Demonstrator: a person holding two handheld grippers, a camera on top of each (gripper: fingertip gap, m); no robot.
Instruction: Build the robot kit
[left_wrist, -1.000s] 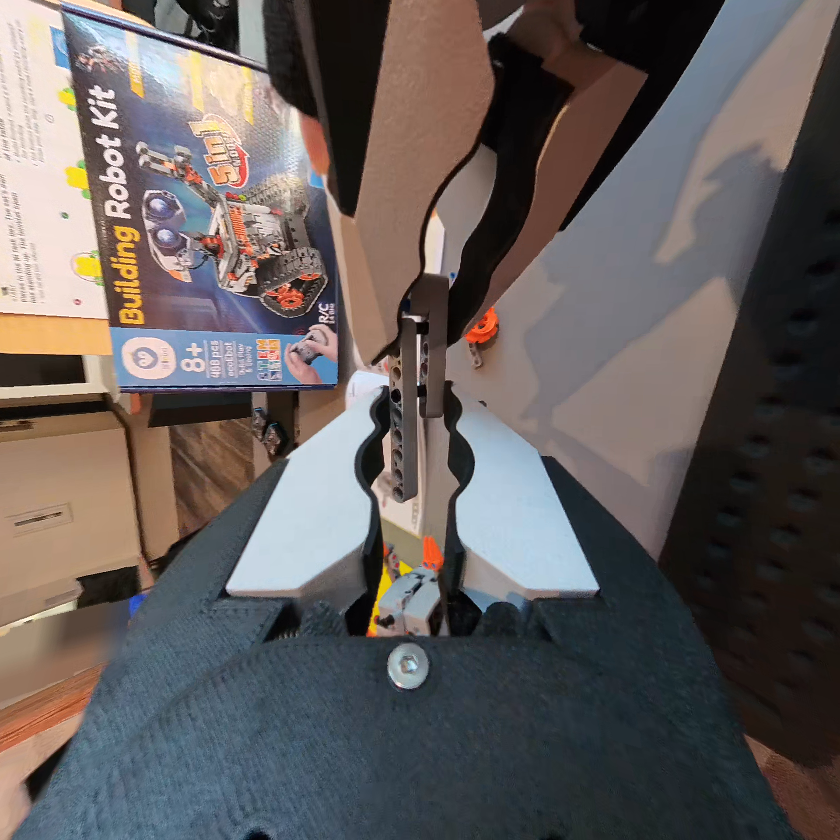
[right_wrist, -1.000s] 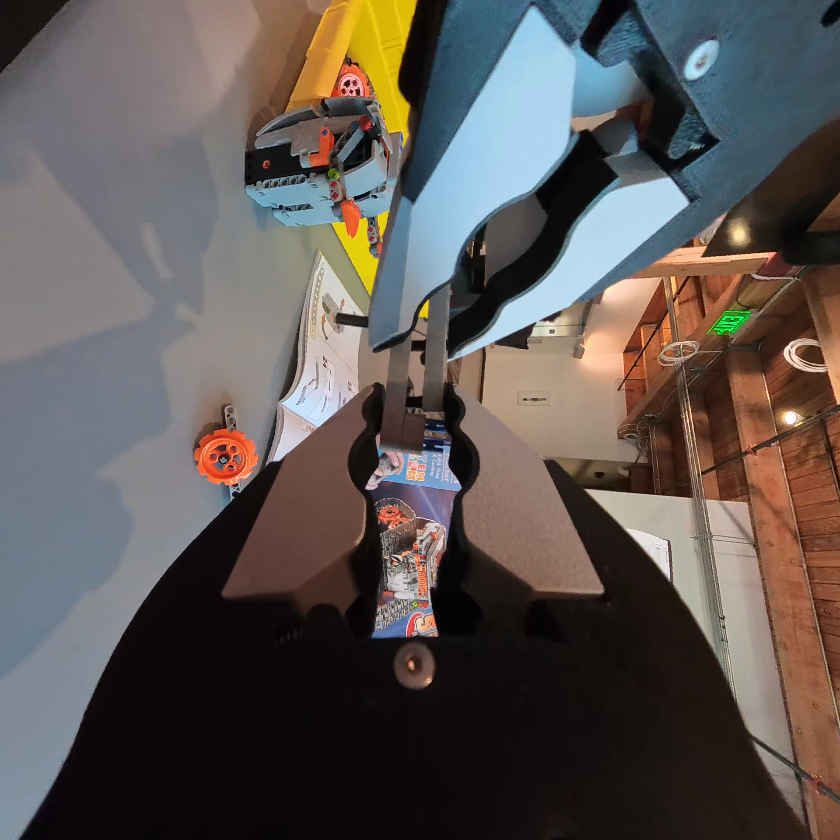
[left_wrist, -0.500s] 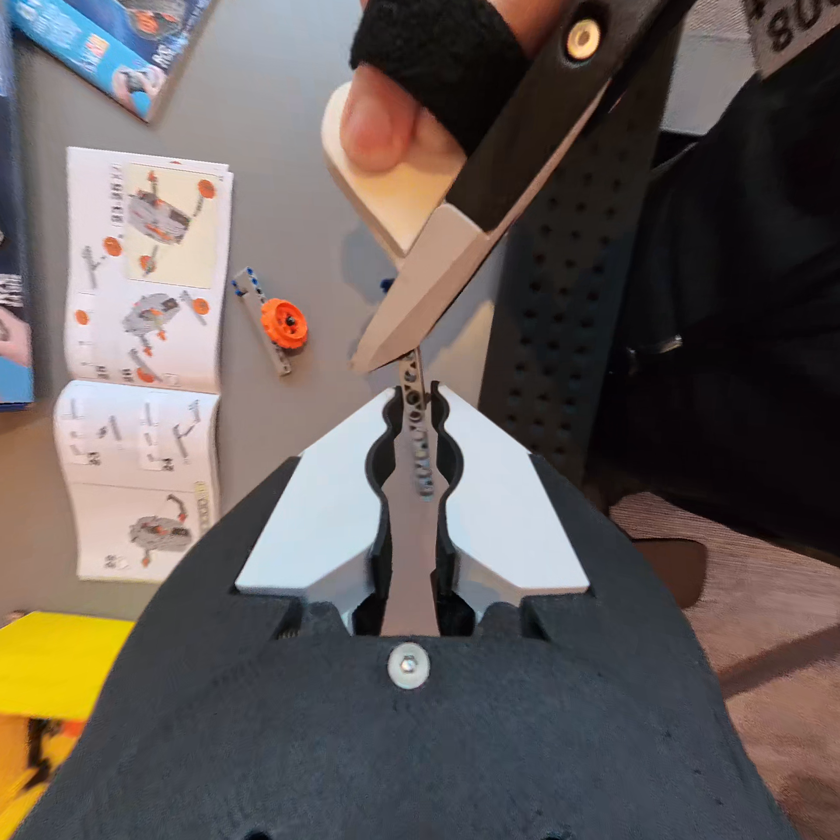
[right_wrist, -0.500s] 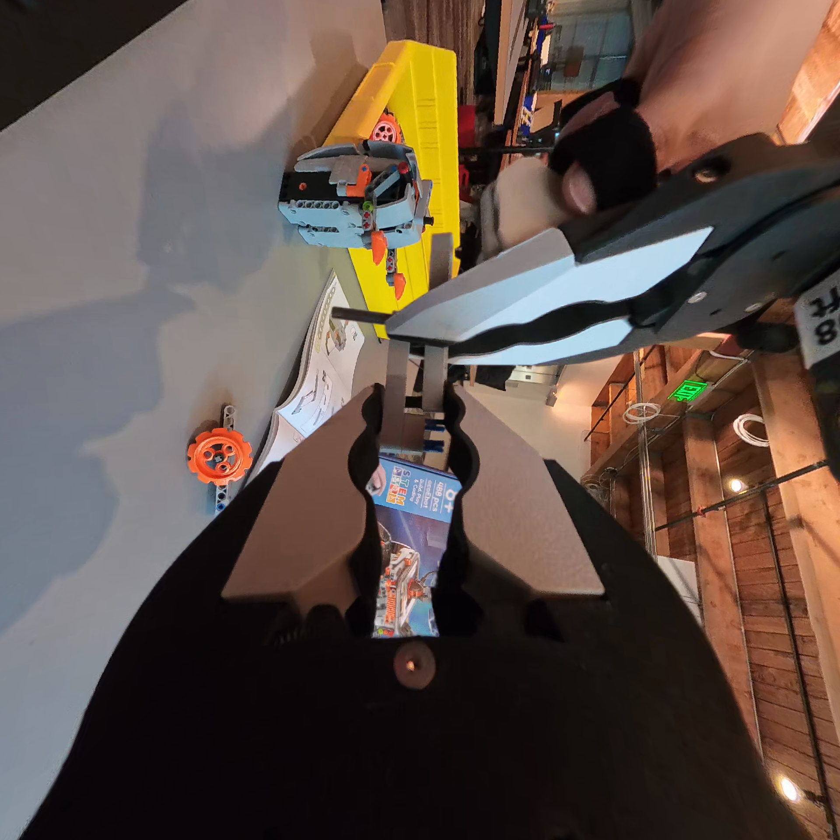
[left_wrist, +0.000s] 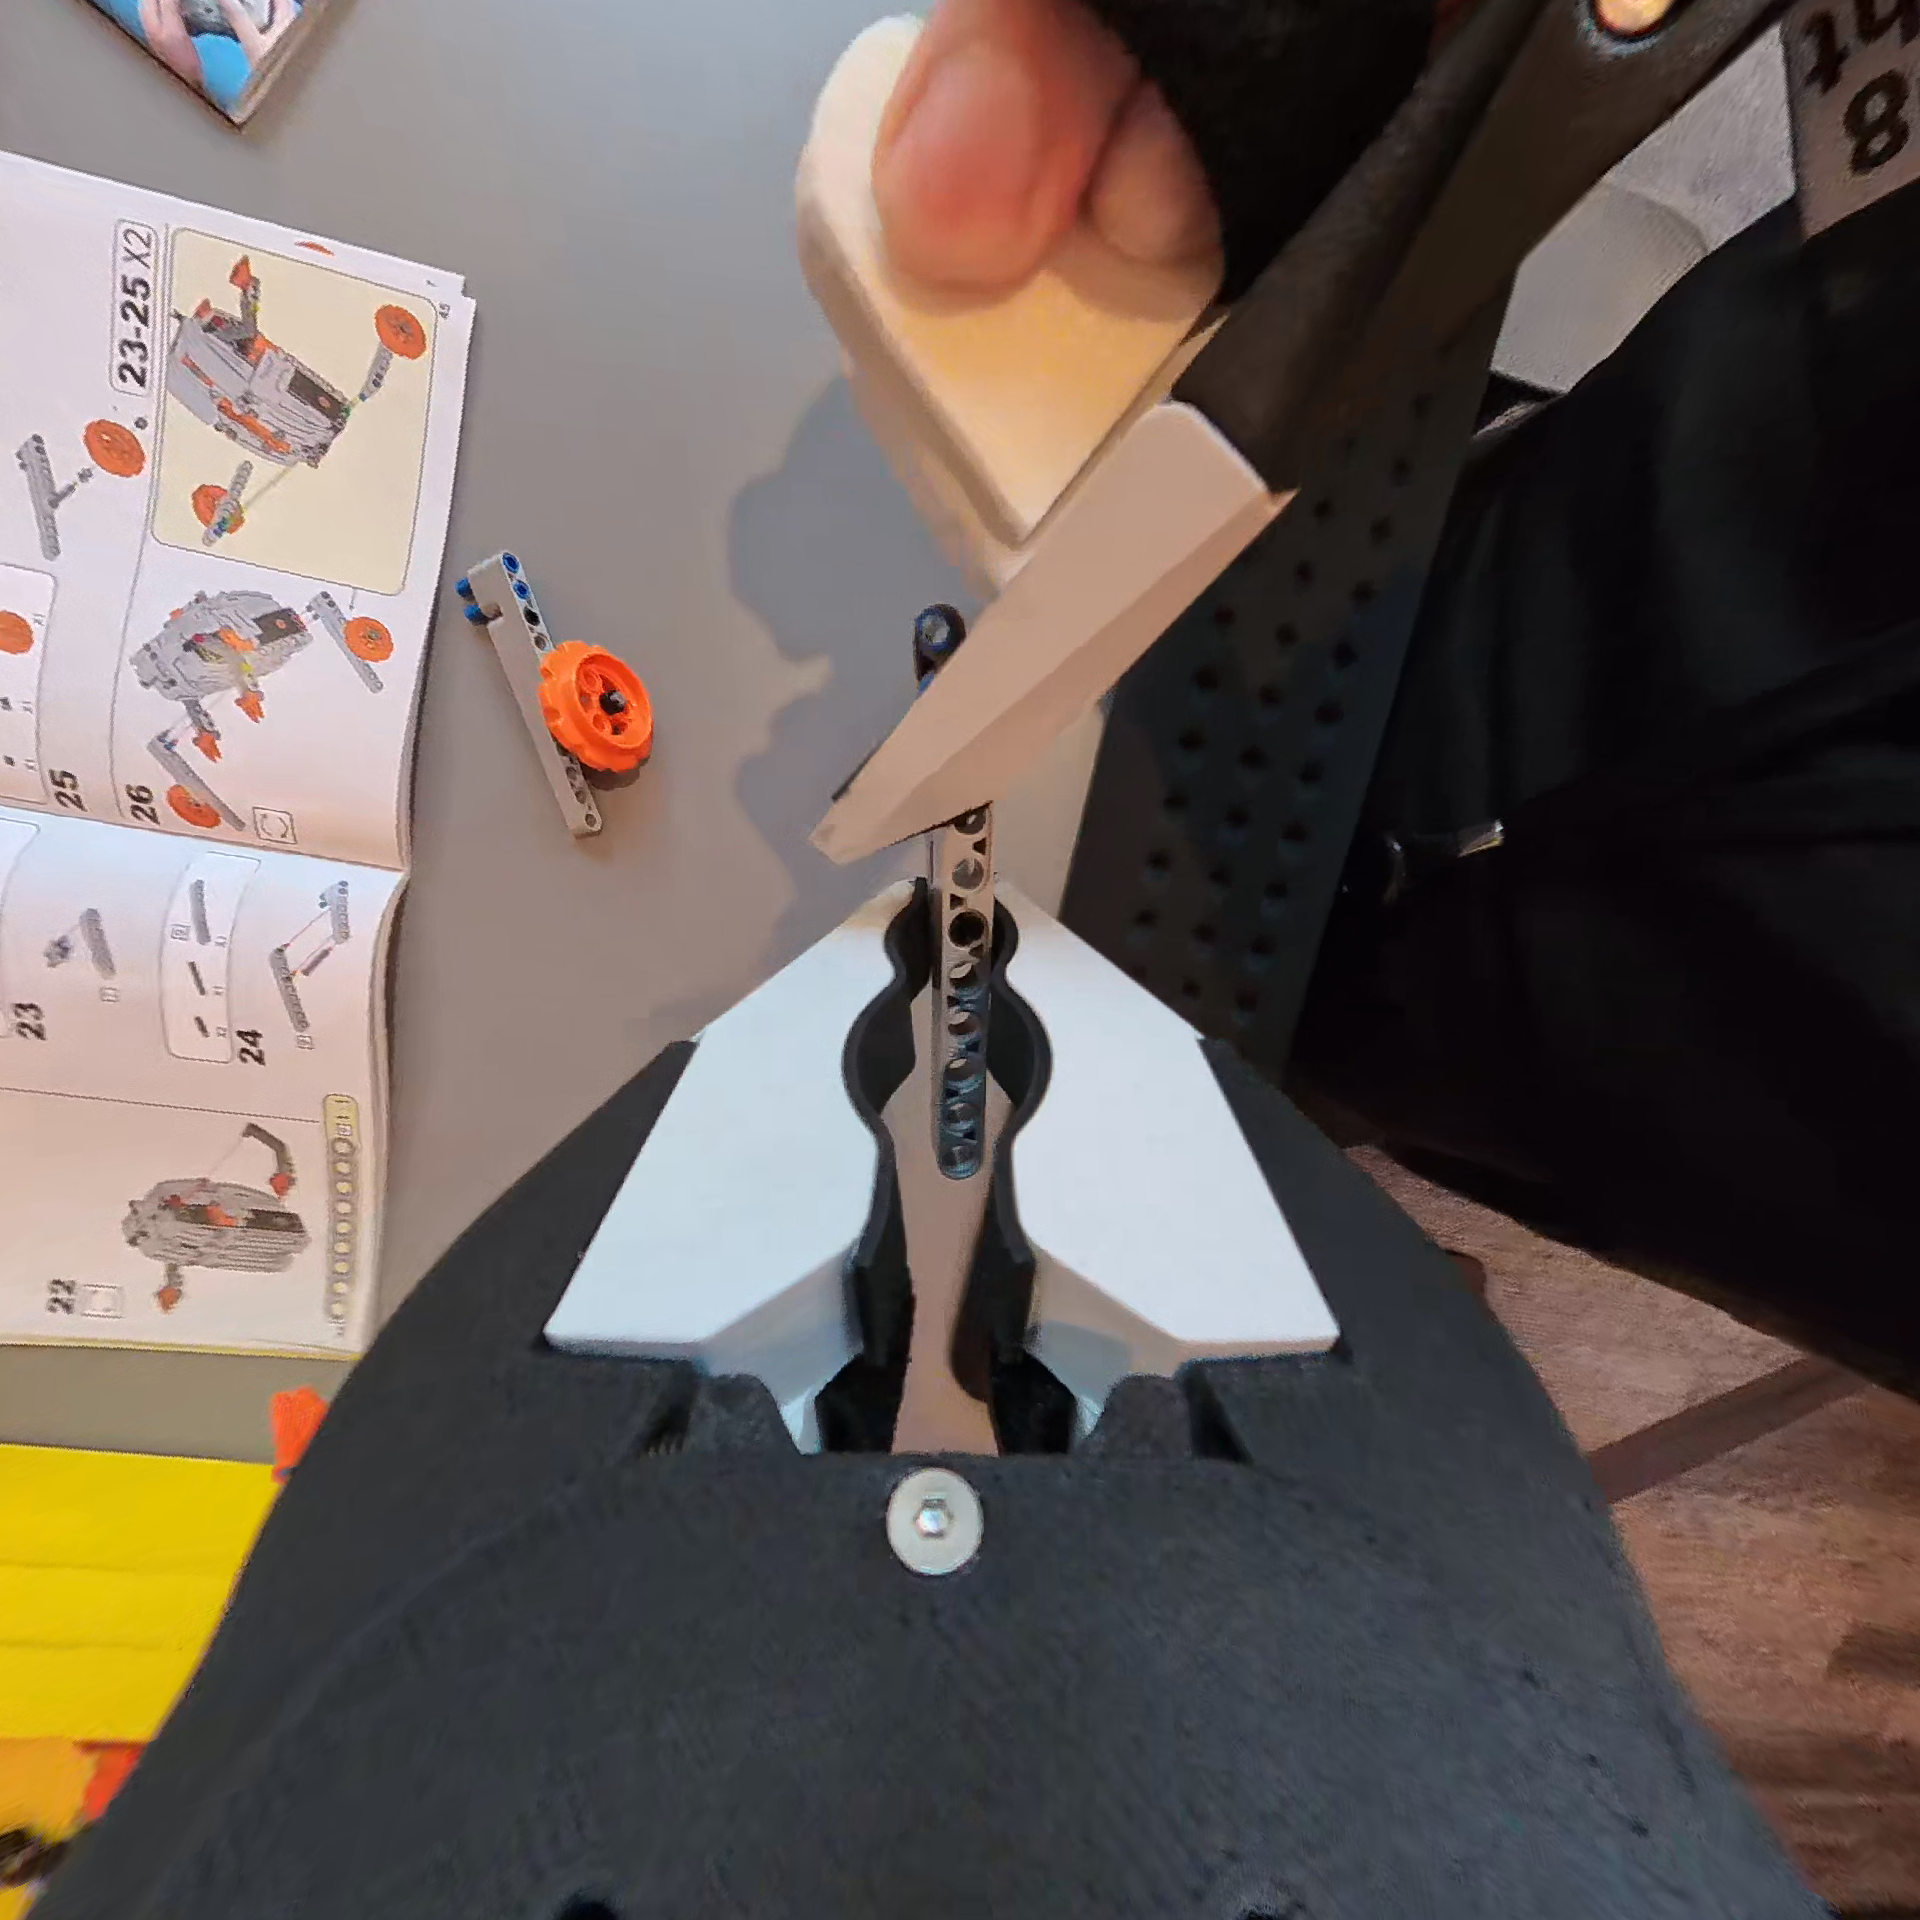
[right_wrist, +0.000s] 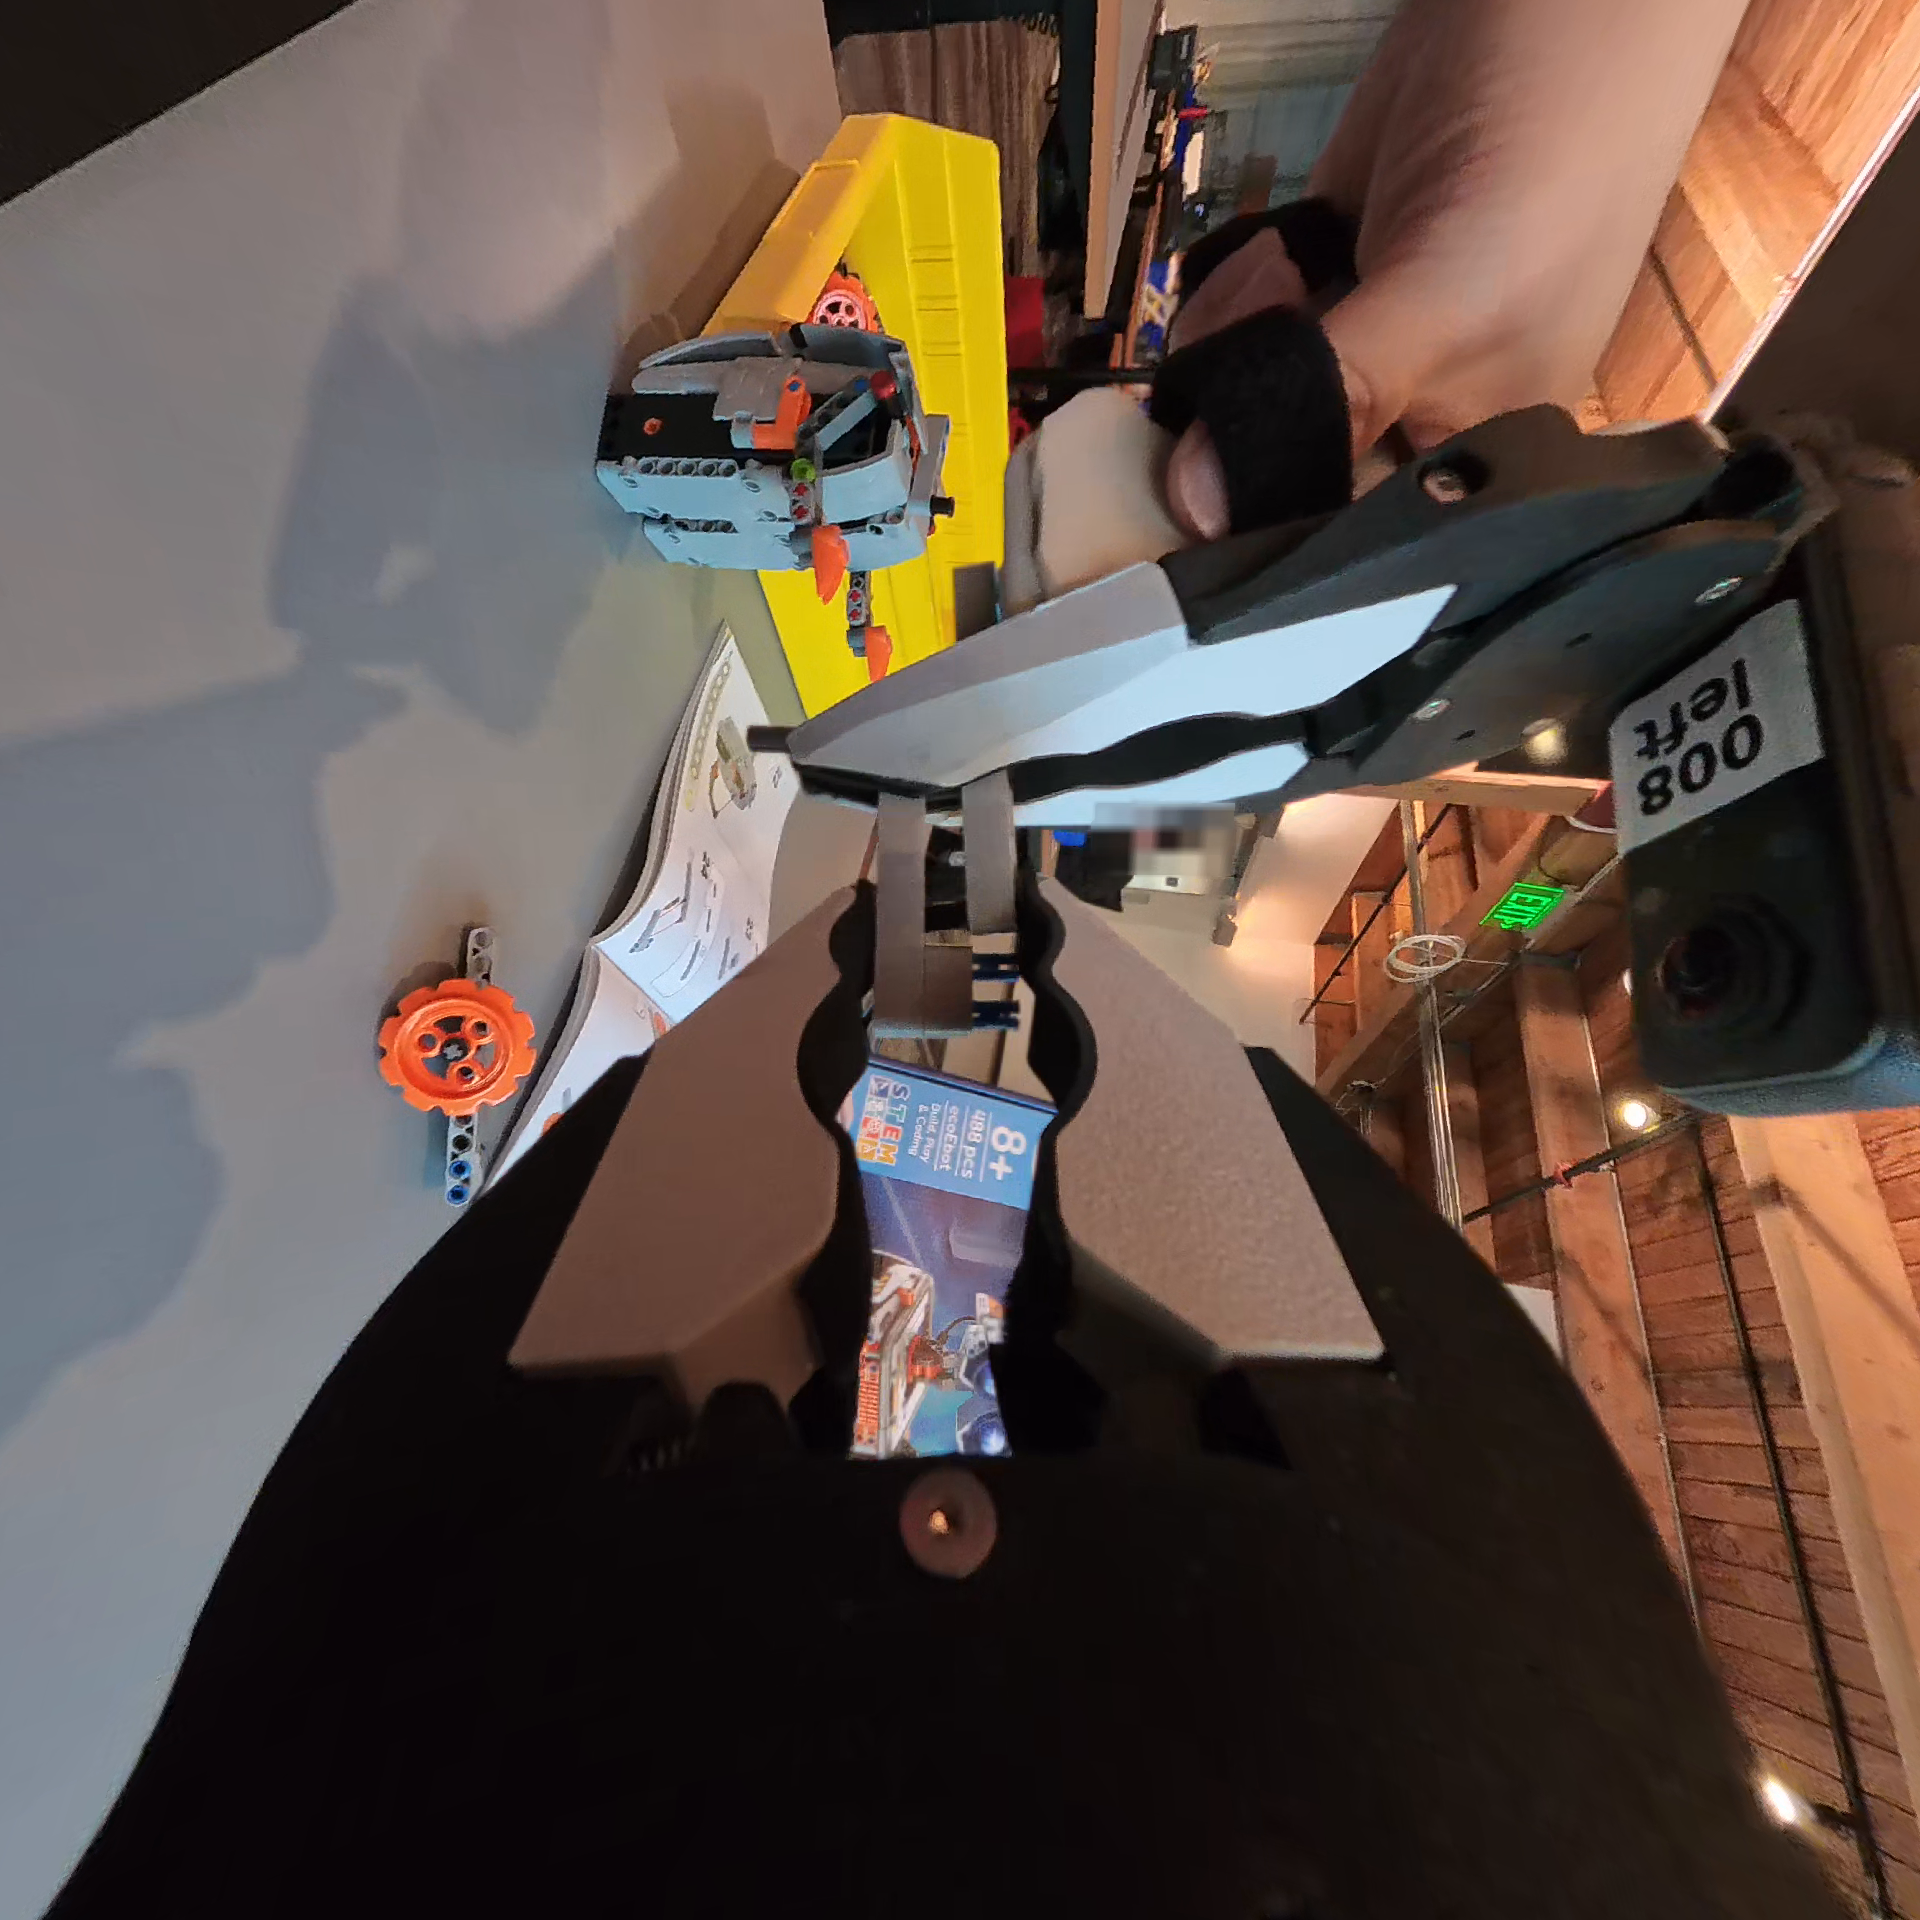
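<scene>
Currently both grippers are gripping the grey beam assembly (right_wrist: 940, 914) above the table (left_wrist: 644, 312): left gripper (left_wrist: 951, 914) closed on one beam, right gripper (right_wrist: 945, 997) clamping the paired beams' end, near the orange wheel (left_wrist: 594, 707).

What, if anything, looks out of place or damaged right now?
Nothing stands out. The left hand-held gripper and right hand-held gripper both clamp one grey beam assembly in mid-air; the orange-wheel beam and booklet lie flat on the table.

We note step numbers on open instruction booklet (left_wrist: 208, 727); lettering on blue box (right_wrist: 945, 1195); white tag (right_wrist: 1714, 727) above camera (right_wrist: 1745, 956); lit green sign (right_wrist: 1522, 904).
</scene>
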